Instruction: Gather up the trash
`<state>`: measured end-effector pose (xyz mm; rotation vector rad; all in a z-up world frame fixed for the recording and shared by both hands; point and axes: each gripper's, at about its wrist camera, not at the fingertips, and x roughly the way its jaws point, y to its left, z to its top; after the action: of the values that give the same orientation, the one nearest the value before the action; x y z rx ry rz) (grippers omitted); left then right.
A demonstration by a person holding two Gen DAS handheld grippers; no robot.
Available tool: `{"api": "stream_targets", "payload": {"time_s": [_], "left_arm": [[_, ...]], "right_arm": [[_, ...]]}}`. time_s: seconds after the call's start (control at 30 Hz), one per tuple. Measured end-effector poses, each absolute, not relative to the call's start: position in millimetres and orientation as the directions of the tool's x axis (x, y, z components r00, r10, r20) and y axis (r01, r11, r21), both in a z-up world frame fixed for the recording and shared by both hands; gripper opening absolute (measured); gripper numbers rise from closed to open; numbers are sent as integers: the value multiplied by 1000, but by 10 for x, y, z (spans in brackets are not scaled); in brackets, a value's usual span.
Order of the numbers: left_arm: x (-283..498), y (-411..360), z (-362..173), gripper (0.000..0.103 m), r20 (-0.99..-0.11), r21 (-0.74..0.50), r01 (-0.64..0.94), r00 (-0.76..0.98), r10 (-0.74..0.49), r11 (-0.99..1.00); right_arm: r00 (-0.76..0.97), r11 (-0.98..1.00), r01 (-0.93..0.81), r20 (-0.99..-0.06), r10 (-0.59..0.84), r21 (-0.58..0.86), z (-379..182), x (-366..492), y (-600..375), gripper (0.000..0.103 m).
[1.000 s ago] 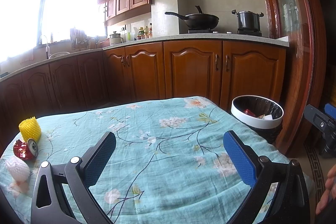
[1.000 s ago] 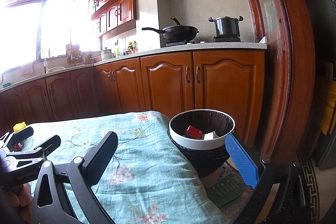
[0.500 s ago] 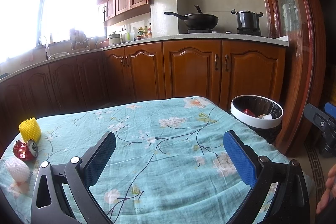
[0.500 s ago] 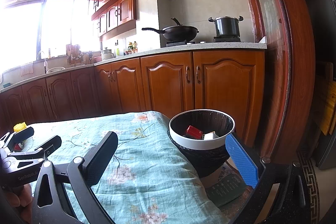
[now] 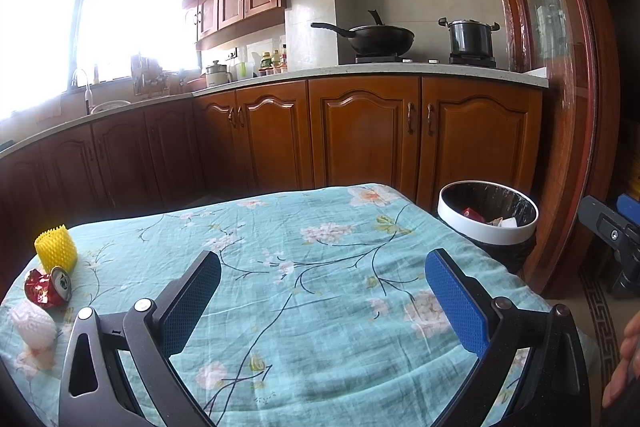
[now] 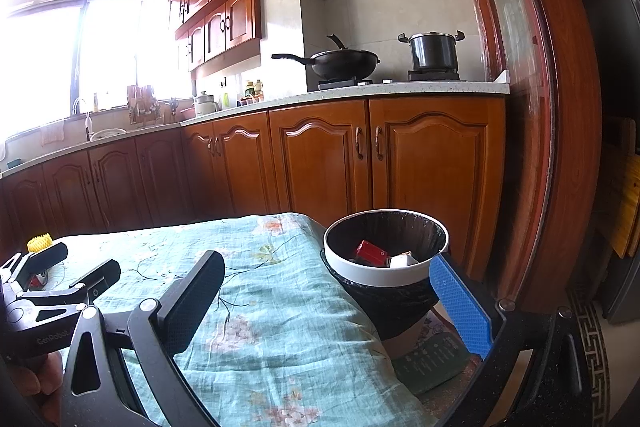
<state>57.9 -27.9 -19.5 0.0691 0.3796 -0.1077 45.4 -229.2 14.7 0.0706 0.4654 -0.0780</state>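
While nothing is held between them, the left tongs (image 5: 320, 301) are spread wide above the counter (image 5: 320, 307), which is covered by a teal cloth printed with flowers and dark branches. At the counter's far left edge three pieces of trash are grouped: a yellow foam net sleeve (image 5: 56, 252) standing upright, a crushed red drink can (image 5: 47, 287) lying on its side just in front of it, and a white foam net sleeve (image 5: 32, 321) nearer the camera. The right tongs (image 6: 326, 297) are likewise spread and empty, held over the counter's right edge, with the blue finger (image 6: 460, 303) seen in front of a round white-rimmed bin lined with a black bag (image 6: 384, 277). The bin is placed just beside the counter's right end, and a red item and some white scraps can be seen inside it. Wooden kitchen cabinets (image 5: 360, 135) are seen behind, well apart from the counter.
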Motion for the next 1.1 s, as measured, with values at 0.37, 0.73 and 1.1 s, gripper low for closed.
{"api": "stream_targets", "payload": {"time_s": [0.37,0.73,1.1], "left_arm": [[604,-262,-192,102,-378,48,126,921,-99,991],[649,-260,-206,102,-387,55,141,916,-109,989],[658,-251,-209,102,-400,46,151,909,-120,988]], "right_arm": [[891,995,82,-452,-49,55,154,474,-2308,103],[887,994,82,-461,-40,71,128,493,-2353,103],[882,993,83,-470,-36,80,106,506,-2375,103]]}}
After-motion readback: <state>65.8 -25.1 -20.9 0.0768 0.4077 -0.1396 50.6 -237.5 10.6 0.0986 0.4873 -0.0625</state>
